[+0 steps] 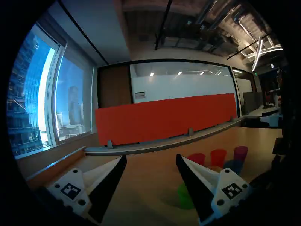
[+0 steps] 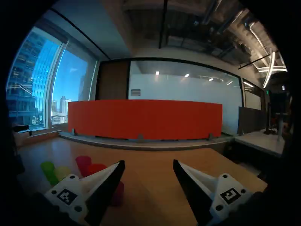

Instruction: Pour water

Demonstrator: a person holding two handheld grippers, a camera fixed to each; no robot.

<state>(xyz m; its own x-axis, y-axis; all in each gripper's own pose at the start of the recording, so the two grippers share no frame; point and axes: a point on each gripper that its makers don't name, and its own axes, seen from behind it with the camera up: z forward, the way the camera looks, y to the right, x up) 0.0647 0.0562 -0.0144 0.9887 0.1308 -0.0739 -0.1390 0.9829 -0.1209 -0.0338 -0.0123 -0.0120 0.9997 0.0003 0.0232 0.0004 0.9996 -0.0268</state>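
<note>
Several coloured plastic cups stand grouped on a wooden table (image 1: 150, 180). In the left gripper view a green cup (image 1: 184, 196) sits nearest, partly behind my right finger, with a red cup (image 1: 197, 158), an orange-red cup (image 1: 218, 157), a purple cup (image 1: 240, 153) and a blue cup (image 1: 233, 165) beyond. My left gripper (image 1: 151, 162) is open above the table, holding nothing. In the right gripper view a green cup (image 2: 48, 171), a yellow-green cup (image 2: 62, 173), a pink cup (image 2: 83, 164) and a red cup (image 2: 96, 168) stand at the lower left. My right gripper (image 2: 148, 165) is open and empty.
An orange partition (image 2: 145, 118) runs along the table's far edge (image 2: 143, 145). Tall windows (image 1: 37, 101) fill the left wall. A glass-walled room lies behind the partition. Another desk (image 2: 263, 141) stands to the right.
</note>
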